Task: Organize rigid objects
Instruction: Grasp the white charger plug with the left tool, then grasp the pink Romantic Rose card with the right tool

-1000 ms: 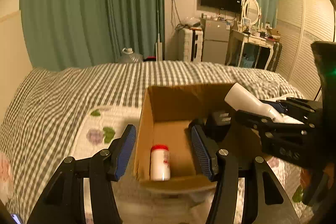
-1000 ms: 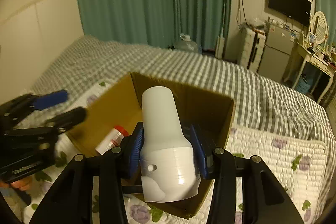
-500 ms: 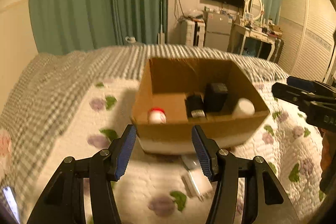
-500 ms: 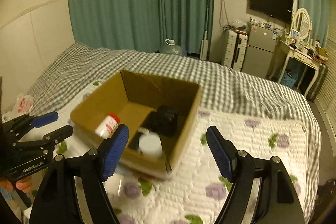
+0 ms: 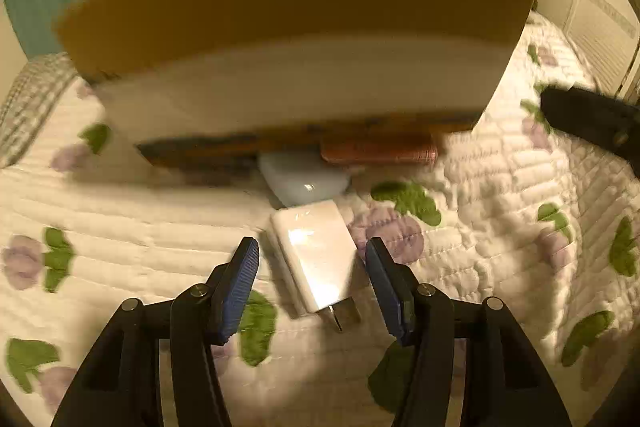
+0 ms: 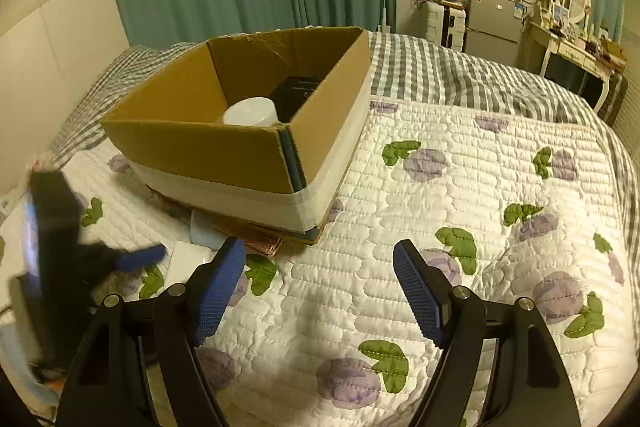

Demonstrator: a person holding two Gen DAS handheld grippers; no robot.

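Both grippers gape wide, the left gripper (image 5: 312, 283) astride a charger (image 5: 316, 255); the box (image 5: 296, 39) is blurred.

I see the cardboard box (image 6: 256, 131) sitting on the bed (image 6: 460, 227), with a bottle (image 6: 251, 115) and a dark block (image 6: 294, 93) inside it. In front of the box lies a charger (image 5: 316, 259), between my left fingers (image 5: 236, 287); a rounded case (image 5: 306, 181) lies between charger and box.
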